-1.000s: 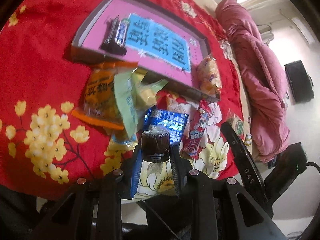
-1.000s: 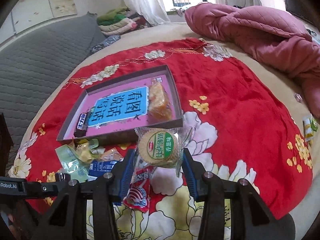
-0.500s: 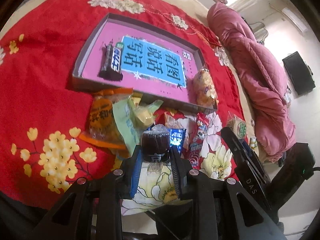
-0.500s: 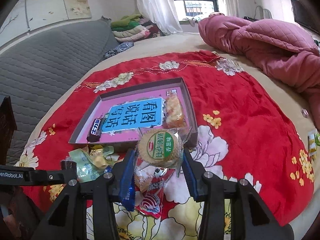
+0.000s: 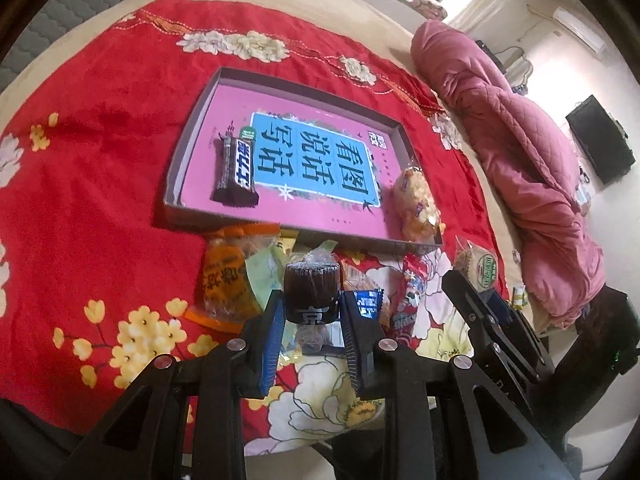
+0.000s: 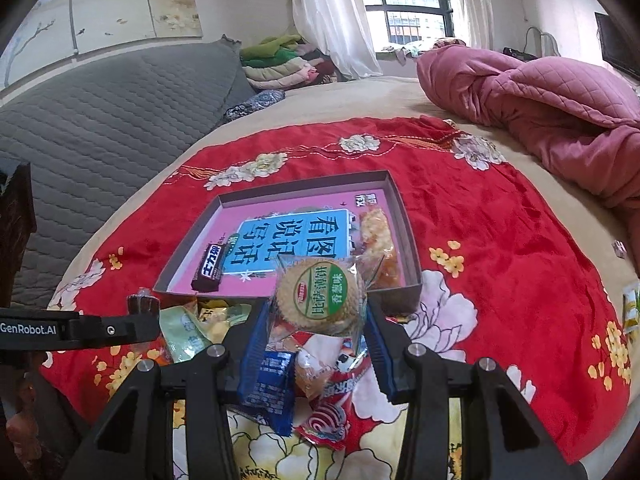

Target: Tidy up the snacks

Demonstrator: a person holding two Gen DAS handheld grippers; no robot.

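My left gripper is shut on a dark brown wrapped round cake, held above the snack pile. My right gripper is shut on a round cracker pack with a green label. Ahead lies a shallow box with a pink and blue printed bottom; in it are a dark chocolate bar on the left and a yellow snack bag on the right. In the right wrist view the box, the bar and the bag show too, with the left gripper at lower left.
Loose snacks lie before the box on the red floral cloth: an orange packet, a pale green packet, a blue packet, a red packet. A pink quilt lies at the right, a grey padded headboard at the left.
Both grippers have risen with their snacks and tilted up a little, so the box and the room beyond show more fully. The grips are unchanged.
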